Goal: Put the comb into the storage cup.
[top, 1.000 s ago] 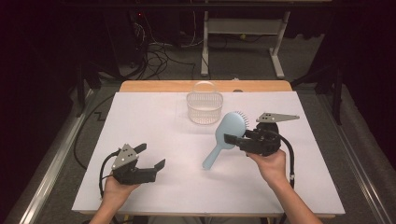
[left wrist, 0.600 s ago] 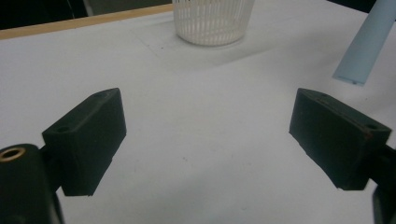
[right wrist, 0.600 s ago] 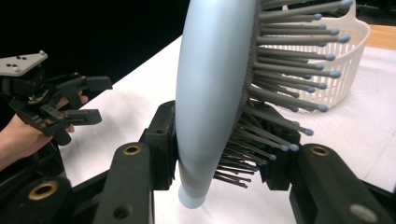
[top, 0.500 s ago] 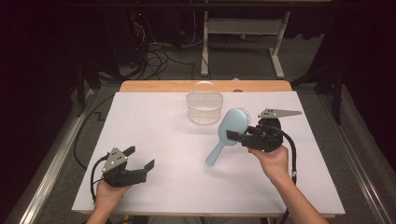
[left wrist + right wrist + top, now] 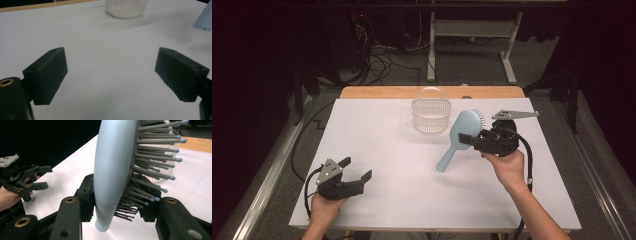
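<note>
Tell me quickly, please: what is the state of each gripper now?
Left gripper: open, holding nothing, above the white table.
Right gripper: shut on the blue hairbrush, clamped at the head, handle hanging down.

Free room and obstacles. The white tabletop (image 5: pixel 392 150) lies bare between the left gripper (image 5: pixel 358 170) and the hairbrush (image 5: pixel 458 137), giving open passage across its middle. The white basket (image 5: pixel 431 115) stands near the far edge, just beside the hairbrush head, which the right gripper (image 5: pixel 472 140) holds raised at the right.
</note>
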Tool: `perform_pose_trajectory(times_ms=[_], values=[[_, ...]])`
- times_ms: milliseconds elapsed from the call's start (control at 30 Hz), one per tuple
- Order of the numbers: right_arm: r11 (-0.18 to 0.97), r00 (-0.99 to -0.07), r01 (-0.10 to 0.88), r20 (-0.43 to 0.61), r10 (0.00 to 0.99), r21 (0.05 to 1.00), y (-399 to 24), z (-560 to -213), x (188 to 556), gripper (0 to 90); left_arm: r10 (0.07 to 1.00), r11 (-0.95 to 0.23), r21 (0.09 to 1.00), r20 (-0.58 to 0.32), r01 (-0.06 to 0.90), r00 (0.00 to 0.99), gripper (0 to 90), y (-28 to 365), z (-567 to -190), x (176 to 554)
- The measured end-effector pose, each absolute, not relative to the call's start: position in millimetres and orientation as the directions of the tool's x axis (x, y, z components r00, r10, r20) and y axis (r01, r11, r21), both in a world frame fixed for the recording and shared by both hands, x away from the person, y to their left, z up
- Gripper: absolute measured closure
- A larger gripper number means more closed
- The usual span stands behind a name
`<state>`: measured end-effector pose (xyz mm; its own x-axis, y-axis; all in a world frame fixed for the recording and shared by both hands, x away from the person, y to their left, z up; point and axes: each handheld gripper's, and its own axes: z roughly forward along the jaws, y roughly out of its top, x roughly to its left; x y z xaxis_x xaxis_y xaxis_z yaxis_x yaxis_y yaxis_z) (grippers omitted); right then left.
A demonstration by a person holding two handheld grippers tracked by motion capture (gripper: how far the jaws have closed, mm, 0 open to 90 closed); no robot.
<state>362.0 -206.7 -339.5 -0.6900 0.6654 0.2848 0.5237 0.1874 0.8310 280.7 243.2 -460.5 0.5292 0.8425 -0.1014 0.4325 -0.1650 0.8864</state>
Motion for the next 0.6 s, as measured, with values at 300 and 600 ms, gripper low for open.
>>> perform_pose_trajectory(times_ms=[300,600], values=[[0.175,-0.667,0.525,0.276,0.692,0.833,-215,-330,368,55.7,0.844,-0.153,0.888,-0.110,0.433,0.525,10.3,243,-460,278],[0.178,-0.657,0.521,0.259,0.708,0.835,-217,-320,376,55.6,0.844,-0.142,0.889,-0.121,0.436,0.522,10.3,244,-460,276]])
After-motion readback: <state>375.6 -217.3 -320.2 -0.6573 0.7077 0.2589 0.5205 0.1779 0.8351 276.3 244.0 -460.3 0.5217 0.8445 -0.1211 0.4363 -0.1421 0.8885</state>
